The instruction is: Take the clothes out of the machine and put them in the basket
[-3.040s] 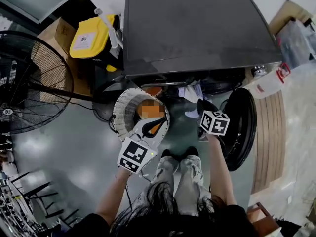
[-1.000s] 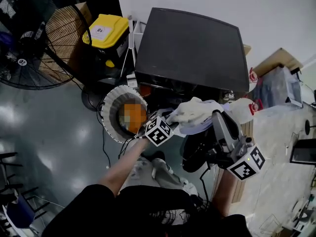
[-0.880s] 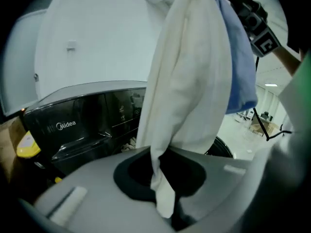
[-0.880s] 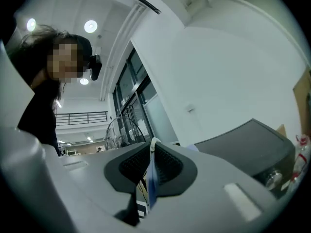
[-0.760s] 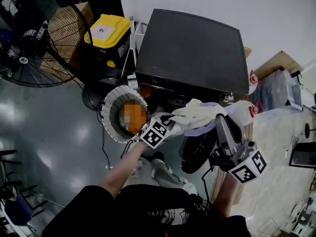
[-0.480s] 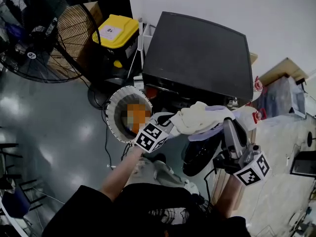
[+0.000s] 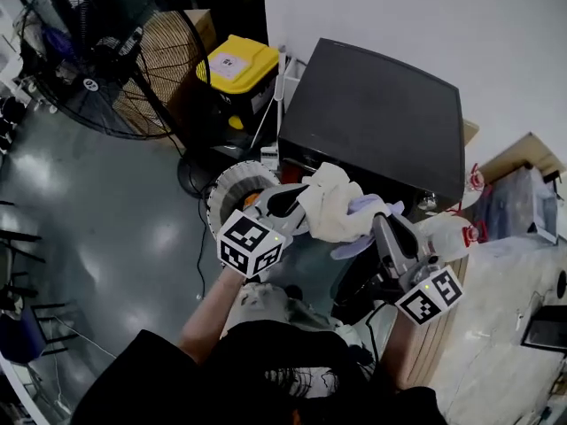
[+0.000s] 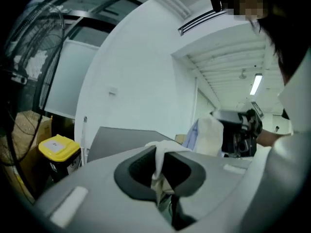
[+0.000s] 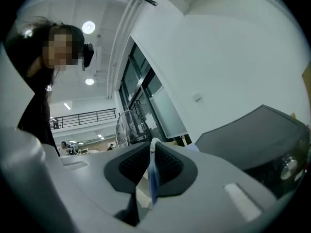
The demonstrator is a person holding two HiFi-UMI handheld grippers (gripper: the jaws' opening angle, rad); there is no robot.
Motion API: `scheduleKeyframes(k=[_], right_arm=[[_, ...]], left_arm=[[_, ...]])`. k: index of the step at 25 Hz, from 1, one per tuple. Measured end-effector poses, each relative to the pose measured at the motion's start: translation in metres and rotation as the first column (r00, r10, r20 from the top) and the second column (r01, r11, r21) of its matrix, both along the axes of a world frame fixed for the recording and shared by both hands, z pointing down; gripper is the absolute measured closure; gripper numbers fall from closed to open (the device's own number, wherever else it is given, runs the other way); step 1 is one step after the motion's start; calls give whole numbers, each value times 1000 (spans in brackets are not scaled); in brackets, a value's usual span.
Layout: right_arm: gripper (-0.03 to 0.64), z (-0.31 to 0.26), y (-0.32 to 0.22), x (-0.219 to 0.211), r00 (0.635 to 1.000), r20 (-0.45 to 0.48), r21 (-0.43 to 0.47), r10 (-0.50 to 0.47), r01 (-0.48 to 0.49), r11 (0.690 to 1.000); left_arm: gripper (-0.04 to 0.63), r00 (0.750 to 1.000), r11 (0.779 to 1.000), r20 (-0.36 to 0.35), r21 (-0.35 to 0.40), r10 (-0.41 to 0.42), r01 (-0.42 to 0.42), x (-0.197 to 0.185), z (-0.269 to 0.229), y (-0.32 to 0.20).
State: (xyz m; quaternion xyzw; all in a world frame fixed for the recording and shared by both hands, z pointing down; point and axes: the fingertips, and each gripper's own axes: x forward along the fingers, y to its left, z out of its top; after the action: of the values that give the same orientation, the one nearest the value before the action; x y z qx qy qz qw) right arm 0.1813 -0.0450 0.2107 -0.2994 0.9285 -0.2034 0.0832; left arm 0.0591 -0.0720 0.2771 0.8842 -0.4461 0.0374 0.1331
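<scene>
**Two garments are hanging between your tongs in front of the machine**

The dark-topped machine [image 7: 372, 113] is filling the head view from 12 to 2 o'clock. The big floor fan [image 7: 97, 56] is standing at 10 o'clock. The yellow-lidded bin [image 7: 232, 62] is sitting at 11, between fan and machine. The white ribbed basket [image 7: 221, 193] is standing just left of centre, partly covered by your left gripper [image 7: 299, 200]. A white jug [image 7: 447, 230] is showing at 3 o'clock.

You are reaching both arms in from 6 o'clock. The left gripper is pointing towards 2 and the right gripper [image 7: 379, 221] towards 11. The left jaws are pinching the cream cloth [image 7: 330, 204]. The right jaws are pressing on a thin bluish cloth [image 7: 365, 209]. Both cloths are hanging at centre, touching each other, outside the basket.

The machine's front is mostly hiding under its top and behind the cloths.
</scene>
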Motion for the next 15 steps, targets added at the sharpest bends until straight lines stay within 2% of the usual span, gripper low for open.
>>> scheduleKeyframes(k=[8, 15], right_arm=[[558, 13, 6, -79, 986, -109, 21, -124, 127, 992], [558, 17, 3, -145, 968, -148, 34, -200, 207, 978]], left_arm=[[575, 996, 985, 28, 151, -87, 82, -46, -78, 9], [574, 990, 967, 45, 222, -134, 121, -83, -116, 24]])
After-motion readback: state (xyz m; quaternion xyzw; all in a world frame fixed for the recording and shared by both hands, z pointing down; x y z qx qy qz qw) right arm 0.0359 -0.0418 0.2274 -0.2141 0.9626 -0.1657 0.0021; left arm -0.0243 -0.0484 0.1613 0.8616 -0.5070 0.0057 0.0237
